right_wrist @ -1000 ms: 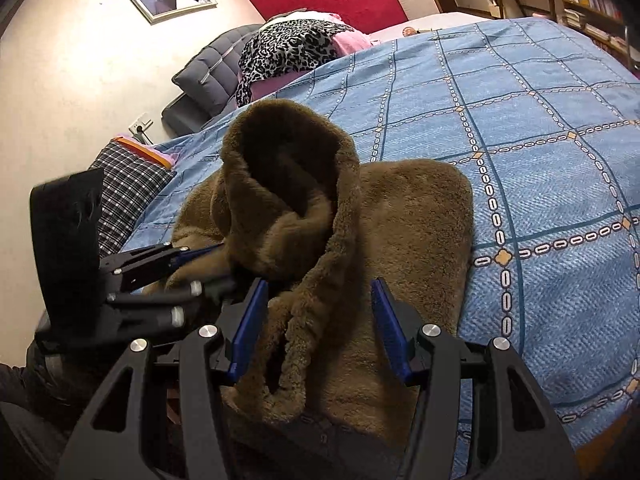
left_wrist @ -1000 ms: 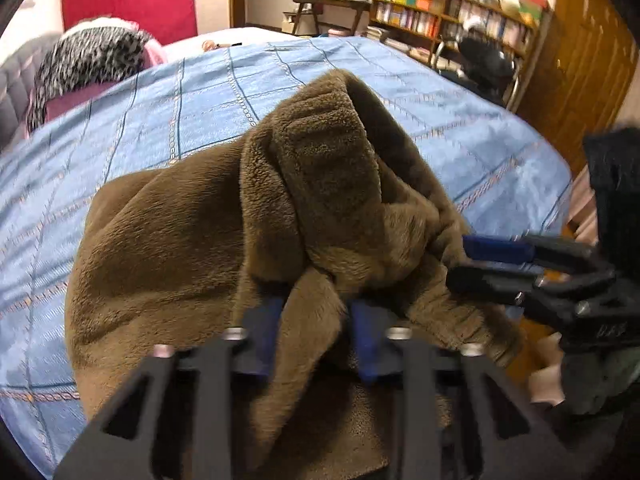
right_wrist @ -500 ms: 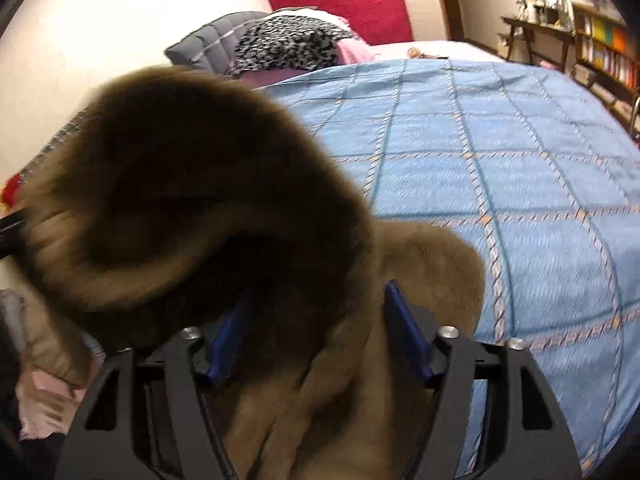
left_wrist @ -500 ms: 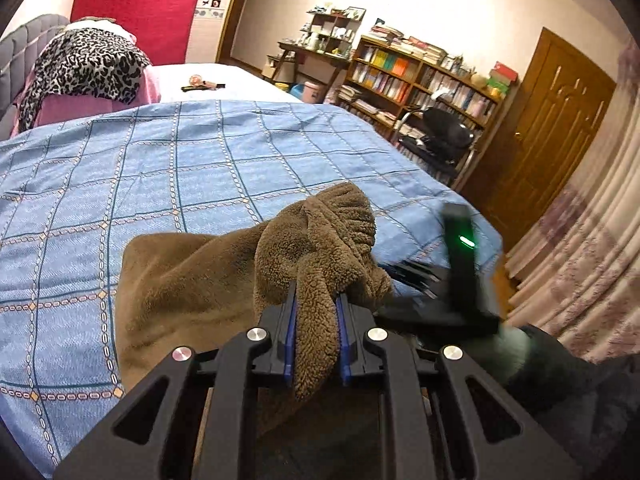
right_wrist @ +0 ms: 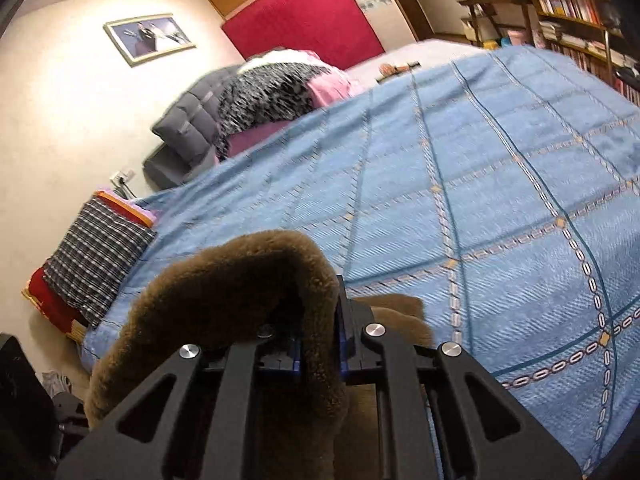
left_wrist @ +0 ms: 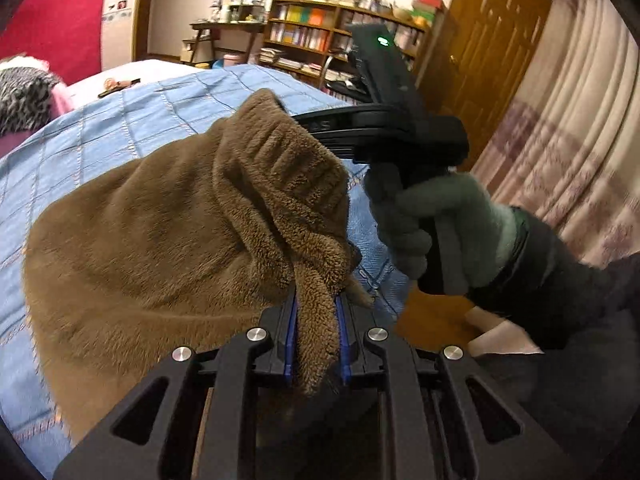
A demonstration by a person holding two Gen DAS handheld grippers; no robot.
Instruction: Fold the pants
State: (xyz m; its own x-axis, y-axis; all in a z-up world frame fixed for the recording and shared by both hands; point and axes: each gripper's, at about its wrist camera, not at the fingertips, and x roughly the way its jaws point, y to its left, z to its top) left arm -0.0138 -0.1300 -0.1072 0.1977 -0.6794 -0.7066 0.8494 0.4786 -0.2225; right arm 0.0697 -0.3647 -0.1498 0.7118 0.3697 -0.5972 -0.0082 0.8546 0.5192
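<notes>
My left gripper [left_wrist: 316, 340] is clamped on a fold of the brown fleece pants [left_wrist: 160, 232]; right gripper [right_wrist: 318, 344] is clamped on another edge (gloved hand [left_wrist: 436, 232] on its handle). Pants bunched at near edge of the blue bedspread [right_wrist: 480, 200], partly lifted.

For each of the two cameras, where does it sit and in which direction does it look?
Left wrist view: sits on the left gripper, looks over its fingers across the bed toward the bookshelf and door; the gloved right hand holding the right gripper shows.
Right wrist view: sits on the right gripper, looks across the bed toward the red headboard and pillows; only its own fingers show.
Shared: the brown fleece pants, clamped in both grippers, and the blue bedspread.
</notes>
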